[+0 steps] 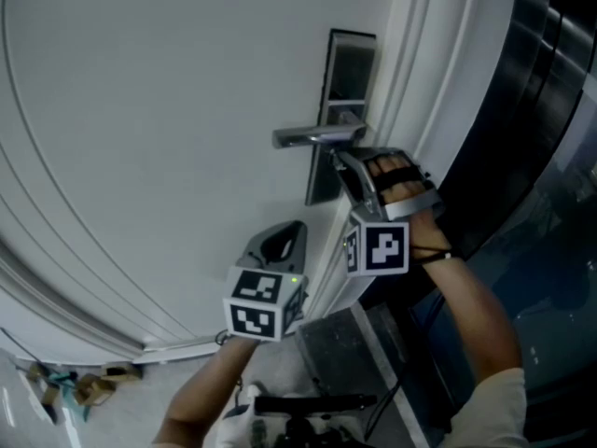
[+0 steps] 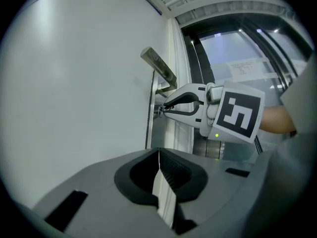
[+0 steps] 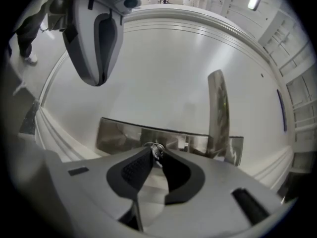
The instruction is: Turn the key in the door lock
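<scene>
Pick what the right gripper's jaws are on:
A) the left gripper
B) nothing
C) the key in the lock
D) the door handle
C: the right gripper has its jaw tips closed on the key, which sits in the lock plate.

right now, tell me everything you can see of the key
The key is small, shiny metal, with what looks like a little ring at its head. It sits at the metal lock plate, below the door handle, pinched between the tips of the right tongs. Its blade is hidden.
</scene>
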`<state>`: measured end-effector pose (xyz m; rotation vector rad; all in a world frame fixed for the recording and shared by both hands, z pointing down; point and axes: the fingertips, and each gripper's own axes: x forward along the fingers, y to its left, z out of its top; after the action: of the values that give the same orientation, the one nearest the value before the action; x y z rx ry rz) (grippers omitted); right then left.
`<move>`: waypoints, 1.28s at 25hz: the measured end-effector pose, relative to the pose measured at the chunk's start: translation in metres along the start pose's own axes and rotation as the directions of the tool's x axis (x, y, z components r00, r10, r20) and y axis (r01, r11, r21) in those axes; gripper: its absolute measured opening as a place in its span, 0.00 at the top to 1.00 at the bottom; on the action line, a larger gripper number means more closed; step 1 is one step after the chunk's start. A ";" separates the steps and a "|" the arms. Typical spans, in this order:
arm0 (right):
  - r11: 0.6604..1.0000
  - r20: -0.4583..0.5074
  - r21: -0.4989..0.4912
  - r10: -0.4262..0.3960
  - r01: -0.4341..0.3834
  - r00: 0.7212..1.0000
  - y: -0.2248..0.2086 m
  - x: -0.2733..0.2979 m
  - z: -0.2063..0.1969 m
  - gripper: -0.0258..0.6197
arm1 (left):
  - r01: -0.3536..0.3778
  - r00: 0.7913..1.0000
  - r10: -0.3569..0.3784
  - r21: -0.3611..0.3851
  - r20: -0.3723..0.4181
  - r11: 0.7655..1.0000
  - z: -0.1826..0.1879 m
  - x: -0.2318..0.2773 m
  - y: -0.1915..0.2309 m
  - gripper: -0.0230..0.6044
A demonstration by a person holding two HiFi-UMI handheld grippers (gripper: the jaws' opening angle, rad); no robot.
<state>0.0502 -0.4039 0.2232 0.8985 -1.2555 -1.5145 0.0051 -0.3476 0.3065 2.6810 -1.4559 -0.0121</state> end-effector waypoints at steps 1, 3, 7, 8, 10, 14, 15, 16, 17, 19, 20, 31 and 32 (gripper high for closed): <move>1.000 0.002 -0.007 -0.004 0.004 1.000 0.000 0.000 0.000 0.86 | 0.002 1.000 -0.002 0.001 0.001 1.000 0.001 0.000 -0.001 0.94; 1.000 -0.001 -0.002 0.001 -0.001 1.000 0.000 0.000 0.000 0.86 | 0.006 1.000 -0.006 0.002 0.002 1.000 0.002 0.000 -0.002 0.94; 0.996 -0.003 0.088 0.025 -0.024 1.000 -0.001 0.000 0.001 0.86 | 0.007 1.000 -0.007 0.002 -0.001 1.000 0.001 -0.001 -0.002 0.94; 0.992 0.000 0.124 0.031 -0.030 1.000 -0.001 0.000 0.000 0.86 | 0.006 1.000 -0.006 0.001 -0.003 1.000 0.000 0.000 -0.001 0.94; 0.978 0.010 0.204 0.042 -0.043 0.999 -0.001 0.001 0.000 0.86 | 0.002 1.000 -0.002 -0.001 -0.006 1.000 -0.002 0.000 0.000 0.94; 0.908 0.037 0.411 0.077 -0.086 0.996 -0.004 0.002 0.000 0.86 | 0.005 1.000 -0.005 0.000 -0.011 1.000 -0.002 0.000 -0.001 0.94; 0.886 0.044 0.454 0.084 -0.095 0.995 -0.005 0.002 0.000 0.86 | 0.006 1.000 -0.006 0.001 -0.012 1.000 -0.003 0.001 -0.001 0.94; 0.866 0.049 0.490 0.089 -0.101 0.995 -0.005 0.002 0.000 0.86 | 0.008 1.000 -0.008 0.001 -0.013 1.000 -0.003 0.001 -0.002 0.94; 0.849 0.053 0.519 0.090 -0.105 0.995 -0.006 0.002 -0.001 0.86 | 0.009 1.000 -0.009 0.002 -0.013 1.000 -0.003 0.001 -0.003 0.94; 0.812 0.061 0.573 0.090 -0.109 0.994 -0.006 0.002 -0.001 0.86 | 0.010 1.000 -0.010 0.005 -0.014 1.000 -0.003 0.002 -0.004 0.94; 0.791 0.065 0.601 0.090 -0.111 0.994 -0.006 0.002 -0.002 0.86 | 0.010 1.000 -0.010 0.006 -0.014 1.000 -0.003 0.003 -0.004 0.94; 0.508 0.121 0.850 0.075 -0.142 0.990 -0.011 0.001 -0.004 0.86 | 0.002 1.000 -0.002 0.004 -0.013 1.000 -0.003 0.002 -0.004 0.94; 0.457 0.136 0.876 0.074 -0.154 0.988 -0.012 0.001 -0.004 0.86 | 0.001 1.000 -0.001 0.004 -0.011 1.000 -0.002 0.001 -0.004 0.94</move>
<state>0.0516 -0.4053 0.2107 1.3659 -2.1952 -0.6729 0.0093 -0.3464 0.3085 2.6810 -1.4529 0.0058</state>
